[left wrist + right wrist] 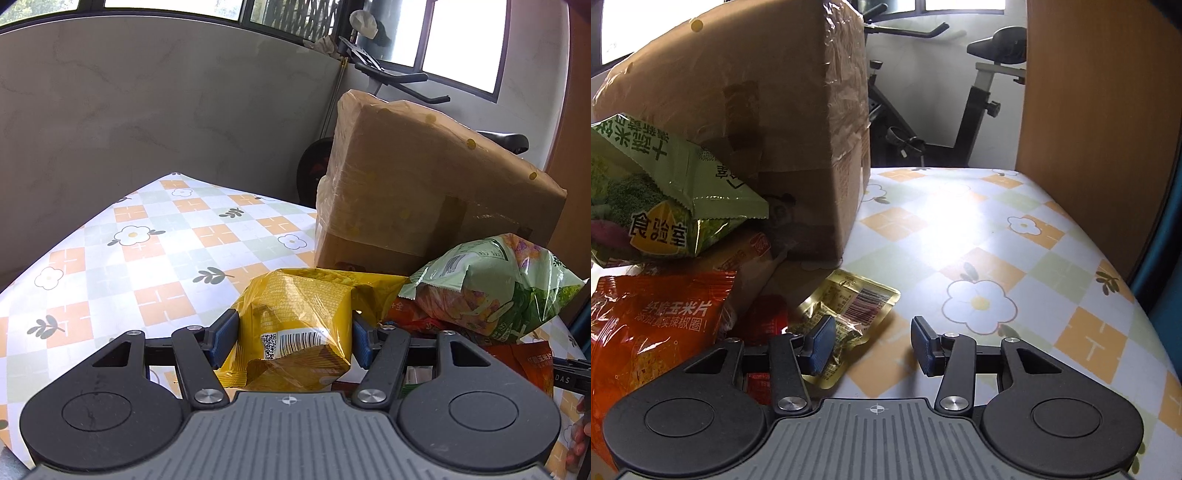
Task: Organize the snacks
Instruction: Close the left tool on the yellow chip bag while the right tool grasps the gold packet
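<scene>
In the left wrist view my left gripper (293, 338) is shut on a yellow snack bag (295, 317) with a barcode, its blue pads pressing both sides. A green snack bag (491, 280) lies to its right on an orange bag (524, 365). In the right wrist view my right gripper (873, 343) is open and empty above the tablecloth. Its left finger (820, 343) lies over a small gold packet (846, 317). An orange-red chip bag (653, 325) and the green bag (661, 199) sit at the left.
A large taped cardboard box (432, 184) stands behind the snacks; it also shows in the right wrist view (757, 122). The flowered checked tablecloth (147, 258) stretches left. A wooden panel (1100, 122) stands at the table's right edge. An exercise bike (979, 92) is behind.
</scene>
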### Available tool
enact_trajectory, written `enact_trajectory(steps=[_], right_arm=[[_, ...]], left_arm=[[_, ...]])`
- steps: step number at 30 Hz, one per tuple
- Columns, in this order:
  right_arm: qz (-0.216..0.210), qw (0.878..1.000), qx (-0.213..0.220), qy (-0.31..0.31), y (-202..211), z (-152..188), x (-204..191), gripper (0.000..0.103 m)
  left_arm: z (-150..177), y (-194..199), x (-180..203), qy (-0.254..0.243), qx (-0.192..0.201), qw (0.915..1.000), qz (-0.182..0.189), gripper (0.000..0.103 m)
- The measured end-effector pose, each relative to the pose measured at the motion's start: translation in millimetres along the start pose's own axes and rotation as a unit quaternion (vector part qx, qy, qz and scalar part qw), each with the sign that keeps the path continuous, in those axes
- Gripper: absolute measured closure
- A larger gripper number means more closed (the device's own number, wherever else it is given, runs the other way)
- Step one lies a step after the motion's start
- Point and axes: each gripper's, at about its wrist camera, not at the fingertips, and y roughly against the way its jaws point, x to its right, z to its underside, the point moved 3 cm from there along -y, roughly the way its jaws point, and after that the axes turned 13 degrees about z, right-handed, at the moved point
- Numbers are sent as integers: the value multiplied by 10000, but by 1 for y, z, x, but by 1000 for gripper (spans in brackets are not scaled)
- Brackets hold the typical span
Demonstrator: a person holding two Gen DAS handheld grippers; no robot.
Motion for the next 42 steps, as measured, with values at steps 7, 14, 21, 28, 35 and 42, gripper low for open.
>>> enact_trajectory(steps=[7,14,21,28,35,42], right_arm=[[403,9983,-118,-412,-11,-7,16,63],[-13,9993,31,-375,-4,-15,1,53],[-153,9989,-282,-342,-26,-21,-12,43],[-155,9994,-304,20,-23,-17,-20,36],[-218,9996,-118,-147,-12,-10,-10,52],[-388,9989,170,-208,-5,-5,-9,83]], left_arm=[[0,-1,-7,107,-4,9999,19,38],[1,-3,-6,130,-21,9999,45,38],[1,-1,-3,25,5,9999,122,38],[2,-3,-3,48,-12,9999,130,38],[2,-2,-6,120,1,9999,109,38],[2,-4,-3,114,-20,9999,101,38]])
